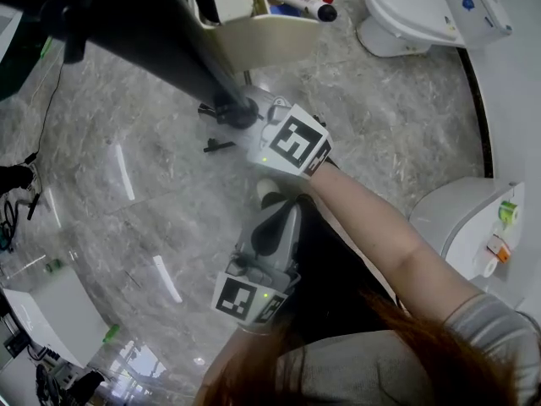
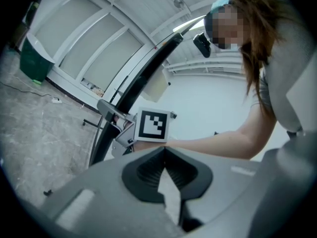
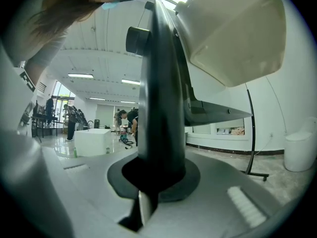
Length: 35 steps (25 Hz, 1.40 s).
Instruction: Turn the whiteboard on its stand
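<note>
The right gripper point(image 3: 157, 180) is clamped on the whiteboard's point(image 1: 152, 36) dark edge, the left gripper point(image 2: 165, 155) behind it closed and empty, so turning looks started, not finished.

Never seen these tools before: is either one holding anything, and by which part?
The right gripper is clamped on the whiteboard, on its black edge near the tray. The left gripper holds nothing.

Whiteboard point(image 1: 144, 32) cut off by top edge, distant people point(image 3: 69, 115) too small
</note>
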Each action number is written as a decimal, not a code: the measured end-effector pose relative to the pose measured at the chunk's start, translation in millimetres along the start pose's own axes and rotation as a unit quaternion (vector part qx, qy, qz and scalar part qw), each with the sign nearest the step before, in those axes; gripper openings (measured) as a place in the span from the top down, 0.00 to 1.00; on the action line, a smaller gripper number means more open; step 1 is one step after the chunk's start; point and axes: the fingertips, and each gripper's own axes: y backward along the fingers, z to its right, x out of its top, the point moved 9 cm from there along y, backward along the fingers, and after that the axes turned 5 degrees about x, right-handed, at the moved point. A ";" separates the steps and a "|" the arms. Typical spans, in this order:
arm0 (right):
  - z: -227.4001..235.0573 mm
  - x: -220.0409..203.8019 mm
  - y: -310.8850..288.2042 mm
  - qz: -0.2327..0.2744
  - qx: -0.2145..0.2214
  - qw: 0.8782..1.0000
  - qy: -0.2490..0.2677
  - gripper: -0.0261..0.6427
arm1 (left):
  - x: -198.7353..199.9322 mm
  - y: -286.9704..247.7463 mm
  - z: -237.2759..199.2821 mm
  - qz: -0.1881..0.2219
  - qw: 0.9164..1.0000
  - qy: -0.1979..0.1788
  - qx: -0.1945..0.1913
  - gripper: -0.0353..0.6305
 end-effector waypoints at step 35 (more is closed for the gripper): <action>-146.4 -11.6 68.4 0.006 0.009 1.000 0.004 0.95 | -73.0 128.9 68.6 -0.043 0.997 -0.013 -0.063 0.94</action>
